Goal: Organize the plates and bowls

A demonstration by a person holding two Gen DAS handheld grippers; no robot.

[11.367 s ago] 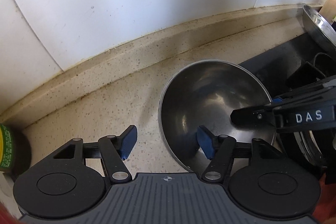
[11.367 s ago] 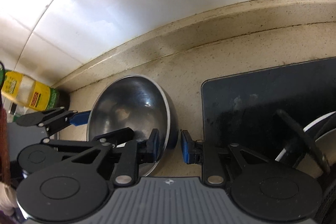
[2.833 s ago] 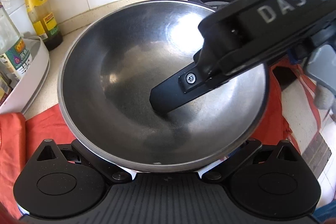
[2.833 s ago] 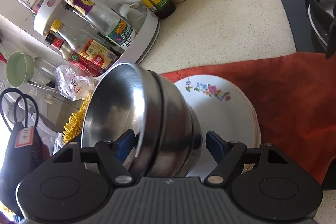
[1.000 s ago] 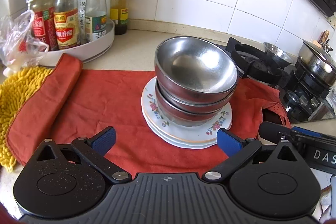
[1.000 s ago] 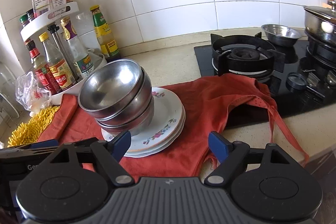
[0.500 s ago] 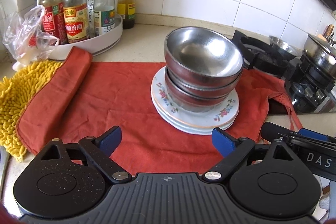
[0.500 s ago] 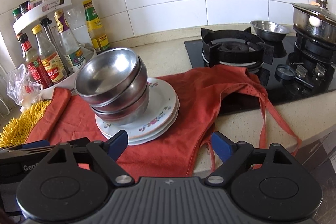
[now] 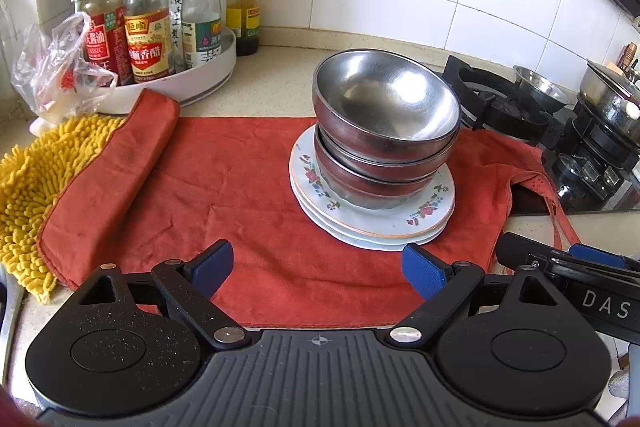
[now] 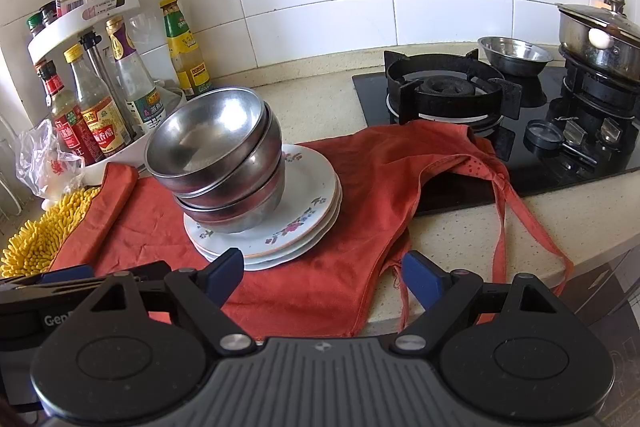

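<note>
You held your left gripper [image 9: 318,269] level with its blue-padded fingers [image 9: 424,271] spread wide and nothing between them. Your right gripper [image 10: 322,273] sat just beside it, jaws likewise parted, gripping nothing.

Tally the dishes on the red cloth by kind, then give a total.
Stainless steel bowls, nested in one stack: 3
White floral-patterned plates, stacked under the bowls: 3
Total: 6
</note>
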